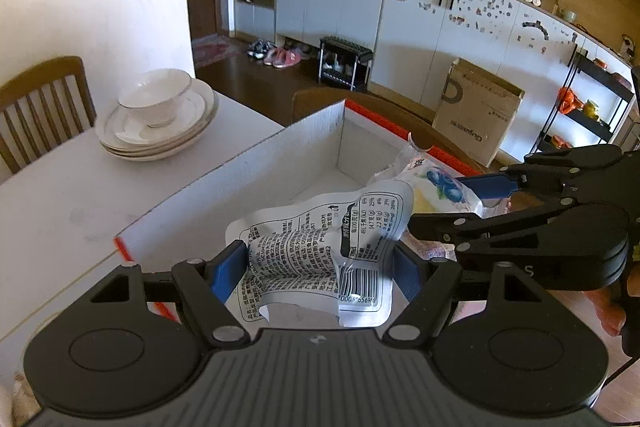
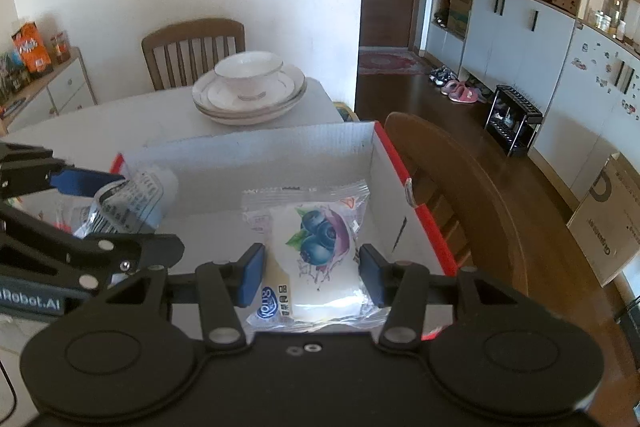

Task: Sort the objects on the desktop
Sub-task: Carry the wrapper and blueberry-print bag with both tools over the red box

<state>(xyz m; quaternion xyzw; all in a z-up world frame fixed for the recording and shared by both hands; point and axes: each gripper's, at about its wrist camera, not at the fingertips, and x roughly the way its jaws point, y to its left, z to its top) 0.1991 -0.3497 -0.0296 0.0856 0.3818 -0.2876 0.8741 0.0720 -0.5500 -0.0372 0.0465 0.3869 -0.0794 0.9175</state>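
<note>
My left gripper (image 1: 318,273) is shut on a crumpled silver packet (image 1: 320,247) with black print and a barcode, which hangs over the open cardboard box (image 1: 240,187). My right gripper (image 2: 311,275) is shut on a clear snack packet with a blueberry picture (image 2: 316,247), also above the box (image 2: 280,155). The box is white inside with red edges and sits on the white table (image 1: 60,195). In the left wrist view the right gripper (image 1: 436,203) comes in from the right with the blueberry packet (image 1: 440,187). In the right wrist view the silver packet (image 2: 128,203) shows at the left.
A stack of white plates with a bowl on top (image 1: 160,119) stands on the table beyond the box, also in the right wrist view (image 2: 248,91). Wooden chairs (image 2: 192,47) (image 2: 460,187) stand around the table. A brown carton (image 1: 476,119) sits on the floor.
</note>
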